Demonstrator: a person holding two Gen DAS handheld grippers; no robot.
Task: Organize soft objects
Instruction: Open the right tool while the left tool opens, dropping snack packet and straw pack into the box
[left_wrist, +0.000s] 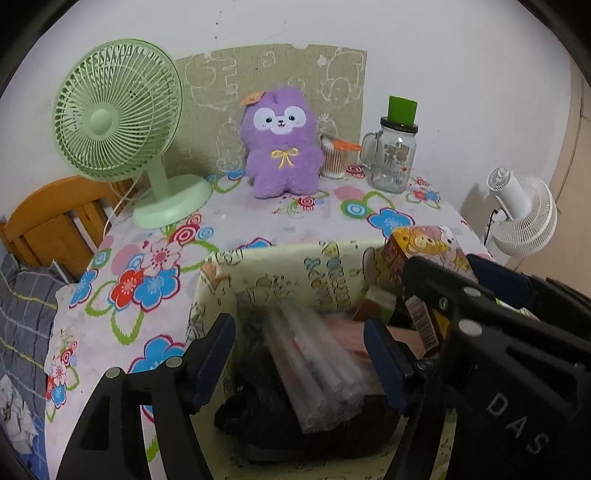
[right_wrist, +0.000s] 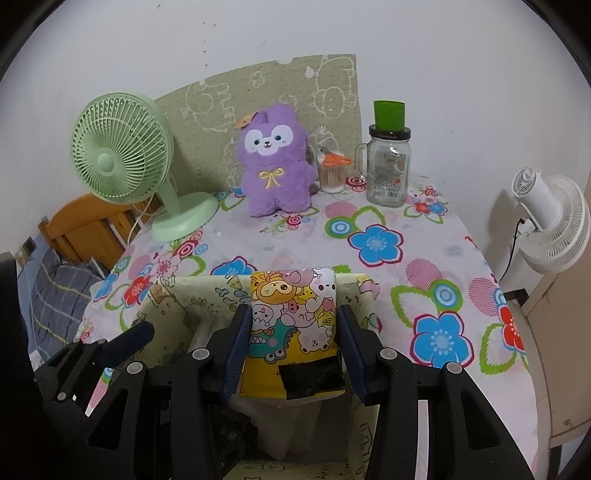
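The right tool (right_wrist: 291, 347) squeezes a soft pack with cartoon animals (right_wrist: 293, 325) between its two blue pads, so the pack cannot slip. It holds the pack over the pale yellow cloth box (right_wrist: 173, 306), most likely because that is where the soft things go. The left tool (left_wrist: 299, 362) has its jaws apart and grips nothing. A clear plastic bag (left_wrist: 317, 365) lies in the box between its pads, but they do not press on it, so it looks let go. A dark bundle (left_wrist: 280, 424) lies under that bag. The box sits at the near end of the flowered surface (right_wrist: 424, 295), close to the person, so it is easy to reach. The purple plush toy (right_wrist: 275, 162) sits upright at the back, beside the green fan (right_wrist: 122, 155), and may need putting away too.
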